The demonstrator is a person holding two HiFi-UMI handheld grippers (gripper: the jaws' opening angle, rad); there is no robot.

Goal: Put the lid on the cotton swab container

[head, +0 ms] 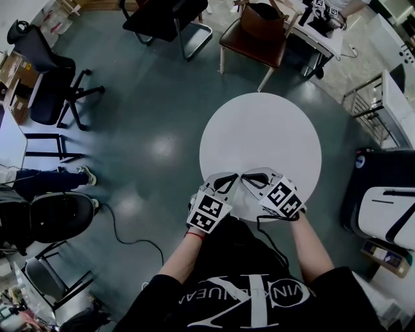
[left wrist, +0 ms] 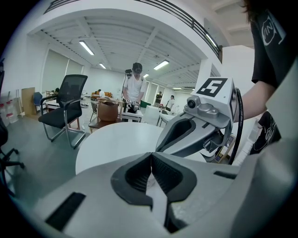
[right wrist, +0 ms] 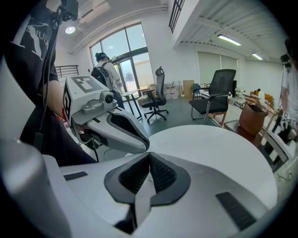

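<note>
No cotton swab container and no lid shows in any view. The round white table (head: 259,130) is bare. My left gripper (head: 233,176) and right gripper (head: 244,176) hover side by side over the table's near edge, their tips almost meeting. In the left gripper view the left gripper (left wrist: 151,154) has its jaws pressed together with nothing between them, and the right gripper (left wrist: 159,148) sits just right of it. In the right gripper view the right gripper (right wrist: 149,153) is likewise shut and empty, with the left gripper (right wrist: 145,148) close on its left.
A brown chair (head: 254,40) carrying a bag stands beyond the table, with a black chair (head: 170,18) to its left. An office chair (head: 48,78) sits far left. A dark case (head: 382,201) stands right of the table. A person (left wrist: 135,90) stands in the background.
</note>
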